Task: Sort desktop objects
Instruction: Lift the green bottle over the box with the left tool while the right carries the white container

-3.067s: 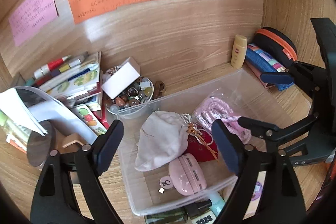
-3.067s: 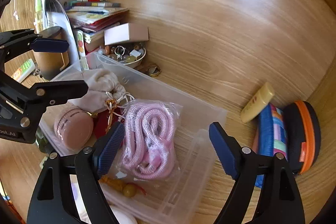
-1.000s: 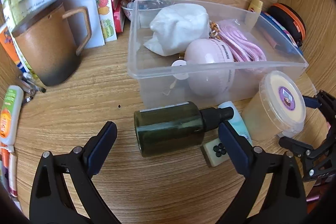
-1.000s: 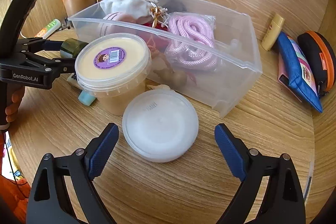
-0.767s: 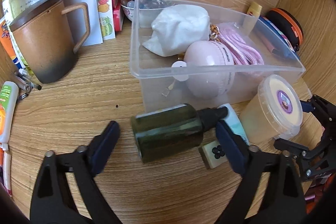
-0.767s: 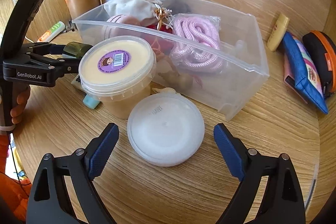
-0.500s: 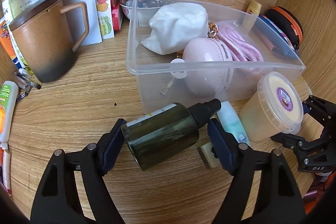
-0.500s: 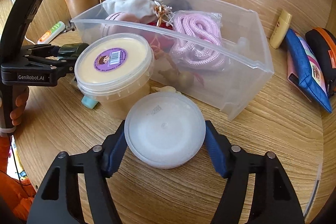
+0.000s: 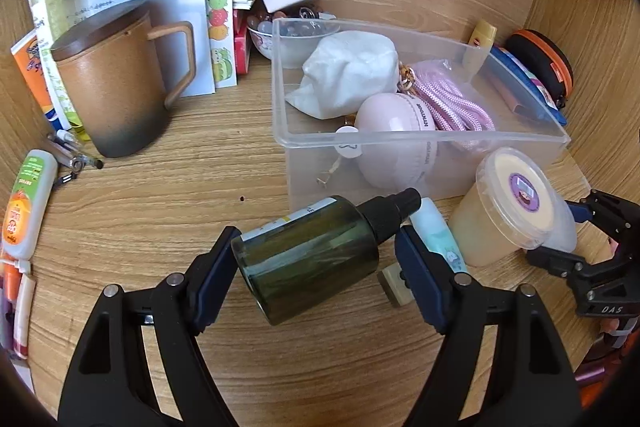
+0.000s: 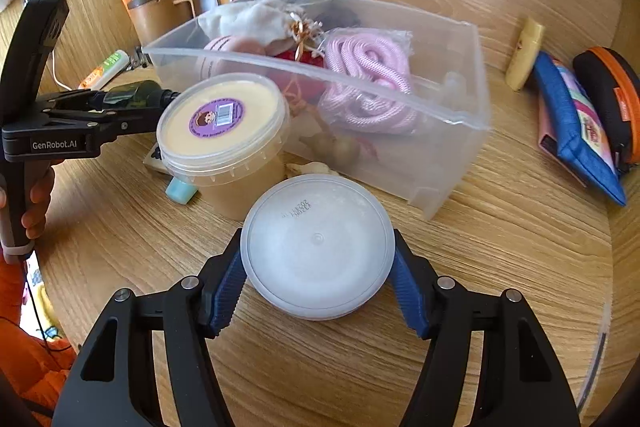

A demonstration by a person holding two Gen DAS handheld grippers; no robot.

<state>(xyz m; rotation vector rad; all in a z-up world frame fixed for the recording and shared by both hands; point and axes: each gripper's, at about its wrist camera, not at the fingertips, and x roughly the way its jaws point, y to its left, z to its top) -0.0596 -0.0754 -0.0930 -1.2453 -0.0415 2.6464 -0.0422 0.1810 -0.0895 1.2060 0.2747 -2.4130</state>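
My left gripper (image 9: 316,261) is shut on a dark green spray bottle (image 9: 312,257) and holds it tilted, lifted off the desk, its black nozzle pointing up and right. My right gripper (image 10: 318,279) is shut on a white round lidded tub (image 10: 318,245), raised a little above the desk. A clear plastic bin (image 9: 400,137) (image 10: 440,107) holds a white pouch, a pink case and a pink rope. A yellow tub with a purple label (image 10: 222,123) (image 9: 516,195) stands in front of the bin.
A brown mug (image 9: 116,83), books and papers stand at the back left. A teal tube (image 9: 436,231) and a small tile lie by the bin. A blue pouch (image 10: 576,131), a black-orange case (image 10: 616,99) and a yellow tube (image 10: 524,51) lie at the right.
Both grippers came down from above the bin, closed on their objects and lifted them: the left took the green bottle, the right took the white tub.
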